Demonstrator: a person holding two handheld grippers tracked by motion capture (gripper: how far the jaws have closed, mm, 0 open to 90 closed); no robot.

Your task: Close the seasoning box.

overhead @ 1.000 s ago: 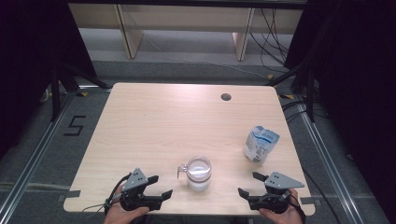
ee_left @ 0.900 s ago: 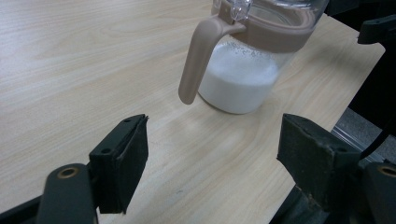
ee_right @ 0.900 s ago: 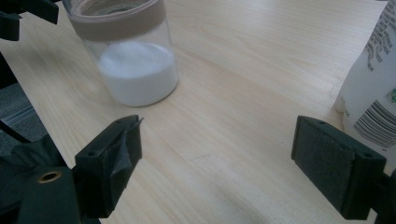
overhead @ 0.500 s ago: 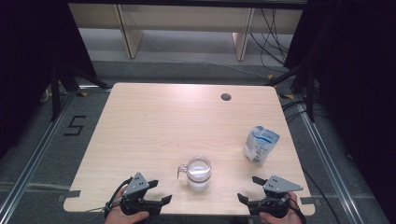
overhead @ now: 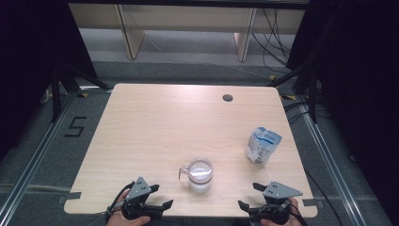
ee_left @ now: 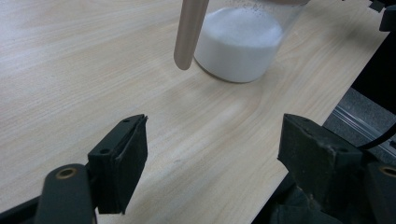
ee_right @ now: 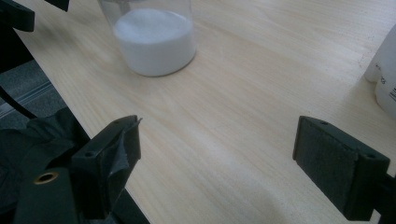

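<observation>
A clear glass jar (overhead: 200, 175) partly filled with white powder stands near the table's front edge; a wooden handle (overhead: 182, 170) sticks out of it to the left. The left gripper view has the jar (ee_left: 240, 42) and the handle (ee_left: 188, 32) just ahead. My left gripper (overhead: 160, 197) is open at the front edge, left of the jar, with nothing between its jaws. My right gripper (overhead: 250, 197) is open at the front edge, right of the jar (ee_right: 154, 39), also with nothing between its jaws. A white and blue pouch (overhead: 262, 145) stands at the right.
The light wooden table (overhead: 160, 122) has a round cable hole (overhead: 227, 98) at the back right. Grey floor with rails surrounds the table; a shelf frame stands behind. The pouch's edge (ee_right: 385, 70) shows at the right of the right gripper view.
Both grippers have drawn back slightly toward the table's front edge. The jar and the pouch have not moved.
</observation>
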